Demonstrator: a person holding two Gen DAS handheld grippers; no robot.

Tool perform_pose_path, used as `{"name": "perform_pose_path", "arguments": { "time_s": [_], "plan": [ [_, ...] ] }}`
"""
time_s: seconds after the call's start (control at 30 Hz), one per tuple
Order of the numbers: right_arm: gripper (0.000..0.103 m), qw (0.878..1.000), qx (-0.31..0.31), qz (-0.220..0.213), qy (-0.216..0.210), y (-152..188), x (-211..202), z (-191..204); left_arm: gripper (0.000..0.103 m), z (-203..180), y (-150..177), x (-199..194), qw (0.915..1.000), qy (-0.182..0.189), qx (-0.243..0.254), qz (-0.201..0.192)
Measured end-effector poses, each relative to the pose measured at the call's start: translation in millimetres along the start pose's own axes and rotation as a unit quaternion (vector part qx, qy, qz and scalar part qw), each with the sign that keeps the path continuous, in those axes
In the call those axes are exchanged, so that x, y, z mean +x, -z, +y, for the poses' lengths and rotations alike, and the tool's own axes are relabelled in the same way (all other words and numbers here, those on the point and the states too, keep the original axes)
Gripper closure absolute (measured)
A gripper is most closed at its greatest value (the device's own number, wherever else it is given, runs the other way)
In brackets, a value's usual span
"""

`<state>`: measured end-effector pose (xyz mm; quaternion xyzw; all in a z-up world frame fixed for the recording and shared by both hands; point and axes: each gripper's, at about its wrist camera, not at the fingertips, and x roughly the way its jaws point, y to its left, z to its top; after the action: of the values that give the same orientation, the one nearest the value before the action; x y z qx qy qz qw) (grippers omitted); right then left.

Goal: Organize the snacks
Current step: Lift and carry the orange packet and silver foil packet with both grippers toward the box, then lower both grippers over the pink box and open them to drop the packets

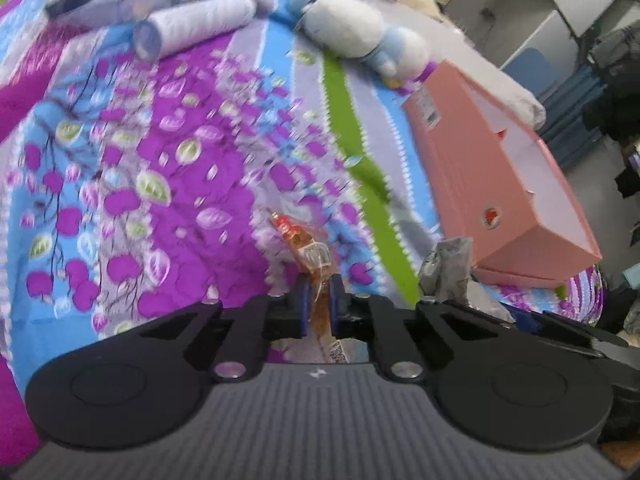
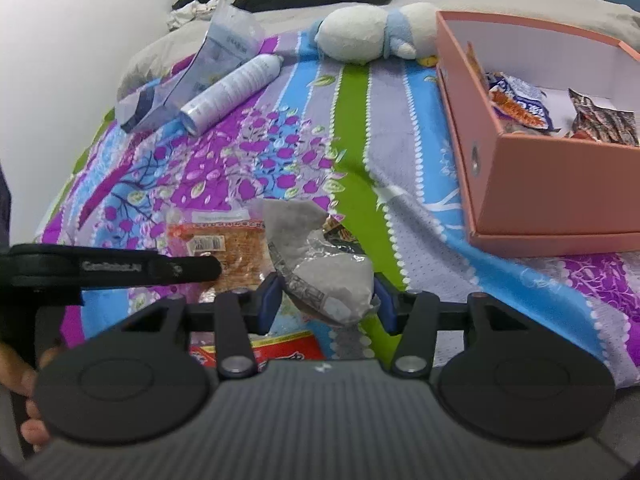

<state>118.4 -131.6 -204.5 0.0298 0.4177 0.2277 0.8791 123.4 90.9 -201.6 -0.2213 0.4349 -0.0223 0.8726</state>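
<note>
Left wrist view: the left gripper [image 1: 319, 300] has its two blue-padded fingers [image 1: 303, 304] drawn in close on a thin clear packet of orange snack [image 1: 308, 248], which sticks out past the tips and also trails back between the arms toward the camera. Just right of those fingers a crumpled grey foil packet [image 1: 446, 274] stands up above the black arm of the other tool. Further right and beyond lies the pink box [image 1: 504, 184], open side up, on the flowered purple and blue bedspread [image 1: 132, 168]. Far ahead of the fingertips a white bottle [image 1: 196, 24] lies on its side, with a white and blue plush toy [image 1: 360, 36] to its right.

From the right wrist, the right gripper [image 2: 326, 300] sits about half open, its pads pressing either side of the grey foil packet [image 2: 320, 264], held clear of the cover. Left of these fingers the left tool's black finger [image 2: 160, 268] reaches across the orange snack packet [image 2: 228, 248]. Below the jaws, close to the camera, a red wrapper [image 2: 288, 350] lies on the bedspread [image 2: 400, 120]. Up and to the right, the pink box [image 2: 552, 184] already holds several snack wrappers [image 2: 520, 106]. Far ahead lie the bottle [image 2: 236, 88] and plush toy [image 2: 360, 36]. Part of a hand [image 2: 24, 380] shows at the lower left edge.
</note>
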Motion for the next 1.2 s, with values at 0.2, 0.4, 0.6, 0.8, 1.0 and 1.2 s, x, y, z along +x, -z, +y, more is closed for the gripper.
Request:
{"name": "perform_pose_path", "arguments": {
  "time_s": [0.2, 0.4, 0.6, 0.8, 1.0, 1.2],
  "plan": [
    [0.051, 1.000, 0.019, -0.017, 0.009, -17, -17, -12, 0.093, -28, -17, -22, 0.9992, 0.008, 0.033, -0.021],
    [0.051, 0.999, 0.018, -0.041, 0.011, -41, -38, -16, 0.094, -57, -42, -46, 0.9975, 0.023, 0.047, -0.047],
    [0.051, 0.997, 0.013, -0.073, 0.012, -74, -62, -21, 0.094, -90, -82, -70, 0.9944, 0.039, 0.057, -0.080],
    [0.051, 0.994, 0.010, -0.110, 0.018, -114, -87, -32, 0.093, -132, -126, -95, 0.9882, 0.056, 0.077, -0.120],
    [0.051, 0.988, 0.010, -0.153, 0.030, -155, -114, -50, 0.094, -182, -169, -110, 0.9798, 0.080, 0.101, -0.153],
    [0.051, 0.982, 0.018, -0.177, 0.057, -176, -124, -90, 0.093, -232, -194, -82, 0.9766, 0.099, 0.125, -0.144]
  ]
}}
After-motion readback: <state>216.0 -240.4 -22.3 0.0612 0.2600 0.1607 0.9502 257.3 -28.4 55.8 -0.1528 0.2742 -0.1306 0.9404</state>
